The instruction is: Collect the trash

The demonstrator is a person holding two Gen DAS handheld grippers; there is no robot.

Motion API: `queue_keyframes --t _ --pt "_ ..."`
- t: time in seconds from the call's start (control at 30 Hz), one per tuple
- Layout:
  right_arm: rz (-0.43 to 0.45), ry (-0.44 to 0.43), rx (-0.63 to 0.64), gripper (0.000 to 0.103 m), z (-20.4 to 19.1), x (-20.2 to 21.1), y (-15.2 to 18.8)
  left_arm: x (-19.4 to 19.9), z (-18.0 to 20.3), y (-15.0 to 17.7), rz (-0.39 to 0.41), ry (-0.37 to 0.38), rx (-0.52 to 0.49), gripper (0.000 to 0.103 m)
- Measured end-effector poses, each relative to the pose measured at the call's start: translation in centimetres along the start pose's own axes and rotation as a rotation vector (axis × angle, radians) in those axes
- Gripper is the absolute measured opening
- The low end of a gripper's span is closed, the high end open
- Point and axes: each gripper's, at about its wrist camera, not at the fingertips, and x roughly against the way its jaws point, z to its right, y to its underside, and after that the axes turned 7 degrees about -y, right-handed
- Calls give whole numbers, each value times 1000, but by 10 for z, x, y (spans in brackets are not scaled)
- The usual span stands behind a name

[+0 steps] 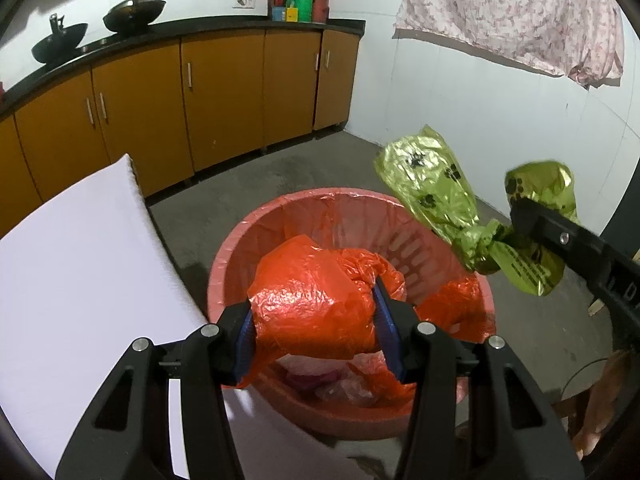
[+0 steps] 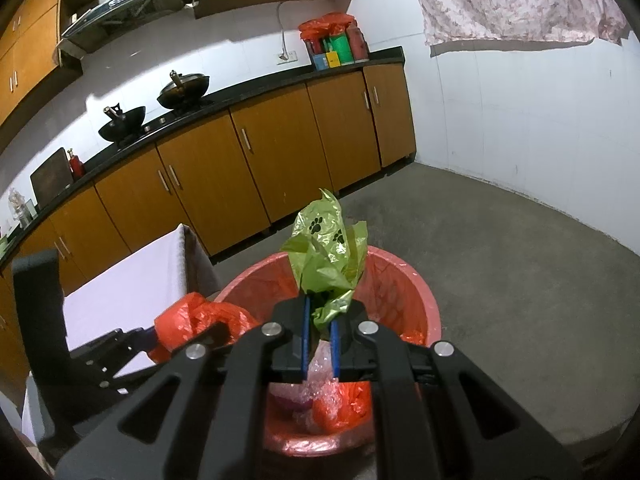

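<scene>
A crumpled orange plastic bag (image 1: 316, 292) is clamped between the blue pads of my left gripper (image 1: 316, 316), just above the mouth of a red bin (image 1: 280, 216) lined with a red bag. My right gripper (image 2: 320, 322) is shut on the knotted neck of a green bag with black paw prints (image 2: 328, 256), held over the bin (image 2: 424, 300). In the left wrist view the green bag (image 1: 432, 188) hangs at the right over the bin's far rim, pinched by the right gripper (image 1: 520, 220). The orange bag (image 2: 192, 320) also shows at the left of the right wrist view.
A white-covered table (image 1: 80, 260) stands just left of the bin. Clear plastic scraps (image 2: 320, 364) lie inside the bin. Orange-brown cabinets (image 2: 240, 168) under a black counter with two woks (image 1: 132, 10) line the far side. A floral cloth (image 1: 520, 12) hangs on the white wall. Grey concrete floor (image 2: 500, 260) lies to the right.
</scene>
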Motion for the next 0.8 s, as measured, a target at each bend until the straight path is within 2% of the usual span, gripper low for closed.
queue_keyframes --t 0.07,0.1,0.17,0.33,0.43,0.5,0.57,0.67,0.73,0.8 --pt "10 -13 -17 15 2 -5 -3 -6 2 0 -13 5 -1 55" --pt "6 -17 -24 24 5 -7 -2 -8 2 0 -18 6 0 57" --pt "4 -23 -40 35 10 -8 -1 -12 2 2 -25 4 0 65" --pt "9 -4 -57 46 22 0 7 -17 -3 8 -45 -7 17 69" --pt "25 34 -54 64 27 10 12 -13 -8 11 -53 -16 33 71" --pt "53 80 -41 83 28 21 15 -6 -12 13 -46 -29 41 75" --pt "80 136 -18 91 26 31 18 8 -20 16 -24 -40 62 82" --pt "128 209 51 95 17 51 26 37 -29 22 29 -70 89 94" --pt "147 237 92 98 8 61 31 58 -32 27 71 -106 91 97" --pt "158 230 120 98 -2 71 35 78 -33 33 106 -137 89 100"
